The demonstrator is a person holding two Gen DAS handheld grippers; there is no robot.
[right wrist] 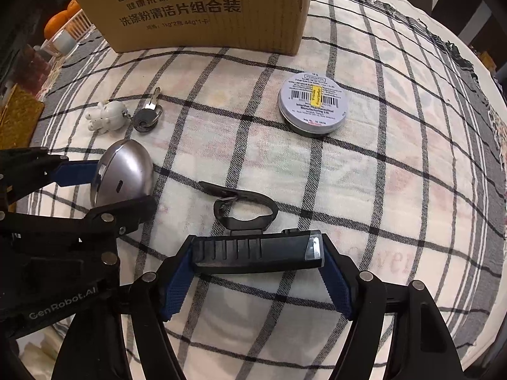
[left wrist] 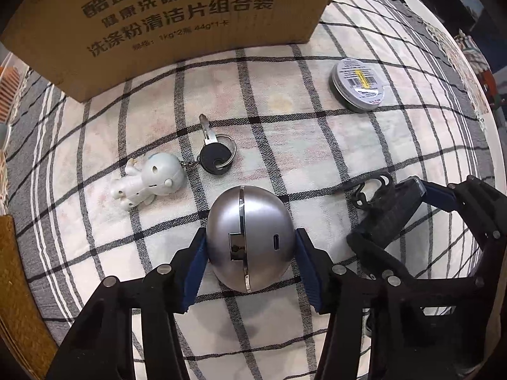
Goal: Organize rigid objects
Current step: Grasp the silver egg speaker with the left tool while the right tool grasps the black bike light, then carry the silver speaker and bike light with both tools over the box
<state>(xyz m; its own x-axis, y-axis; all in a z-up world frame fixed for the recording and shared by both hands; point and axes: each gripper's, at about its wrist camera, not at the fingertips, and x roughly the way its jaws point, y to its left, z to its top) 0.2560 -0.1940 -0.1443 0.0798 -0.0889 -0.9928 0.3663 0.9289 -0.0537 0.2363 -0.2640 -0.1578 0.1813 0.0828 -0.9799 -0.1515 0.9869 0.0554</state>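
My left gripper (left wrist: 248, 253) clenches the smooth metal ball (left wrist: 248, 237); it could squirt out toward 12 o'clock. My right gripper (right wrist: 256, 259) grasps the black light (right wrist: 256, 251) by its ends, so it may pivot.

Cardboard box (right wrist: 202, 9) walls the far side; bare checked cloth (right wrist: 396, 190) lies open rightward.

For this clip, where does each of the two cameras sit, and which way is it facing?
Left wrist view: on the left gripper, looking down along its fingers at the silver ball-shaped device clamped between its blue pads; the right gripper shows at the right edge.
Right wrist view: on the right gripper, looking steeply down at the black bar-shaped light between its pads; the left gripper shows at left.
Shared: checked cloth, cardboard box, round tin, key with white figure.
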